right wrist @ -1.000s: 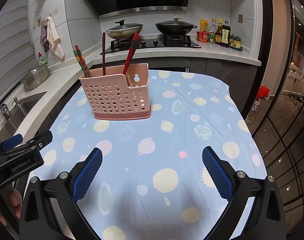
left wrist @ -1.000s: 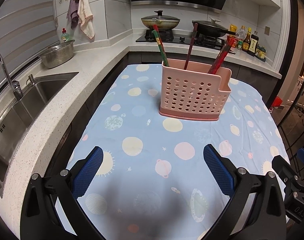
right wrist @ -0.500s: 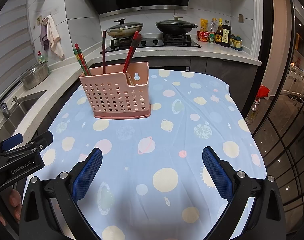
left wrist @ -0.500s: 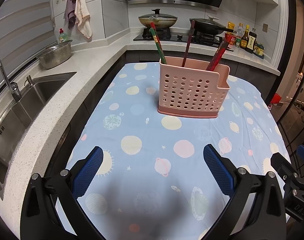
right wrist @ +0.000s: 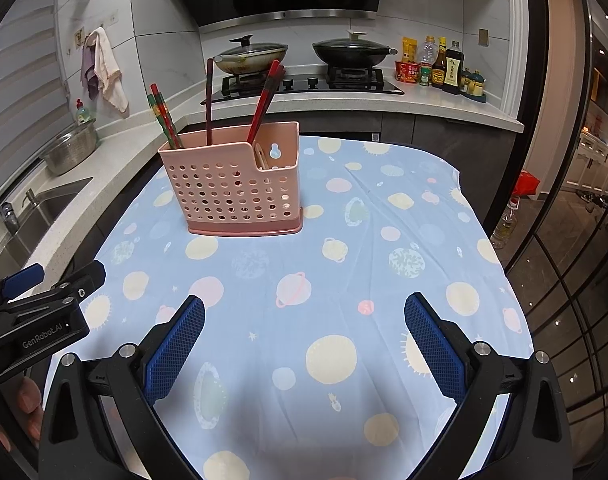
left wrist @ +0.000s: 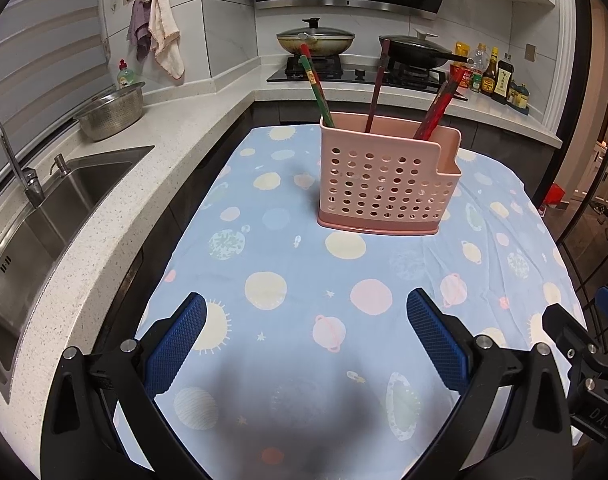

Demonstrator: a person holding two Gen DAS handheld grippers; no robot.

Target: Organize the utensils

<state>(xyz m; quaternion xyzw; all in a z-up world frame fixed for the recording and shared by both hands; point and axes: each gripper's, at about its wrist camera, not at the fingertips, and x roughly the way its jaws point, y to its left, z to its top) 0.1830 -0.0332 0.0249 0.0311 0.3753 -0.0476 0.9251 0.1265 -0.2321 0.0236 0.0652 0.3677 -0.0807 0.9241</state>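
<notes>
1. Claw states first: our left claw (left wrist: 306, 344) hangs wide open over the near end of the counter (left wrist: 287, 360), blue pads far apart with nothing between them; our right claw (right wrist: 304, 344) is equally wide open and empty, just beside it at about 3 o'clock.

2. We see the counter, under its blue planet-print cloth, bare of loose utensils; every utensil in view stands in the holder.

3. Our pink perforated holder (left wrist: 384, 184) stands upright on the cloth toward 12 o'clock of both claws, well apart from them, its lower side pocket on the 3 o'clock end.

4. Inside it, green-and-red chopsticks (left wrist: 318, 88) lean toward 11 o'clock at the 9 o'clock end, a single dark stick (left wrist: 378, 84) stands near the middle, and a red-and-black pair (left wrist: 440, 108) leans toward 1 o'clock. In the right wrist view something pale (right wrist: 260, 156) sits in the side pocket; we cannot tell what.

5. We judge the sorting is either finished or between picks: nothing is held and nothing lies loose.

6. If anything remains, we would reach toward 12 o'clock, close one claw on a single stick high on its shaft, and lift straight up so the light holder does not tip.
</notes>
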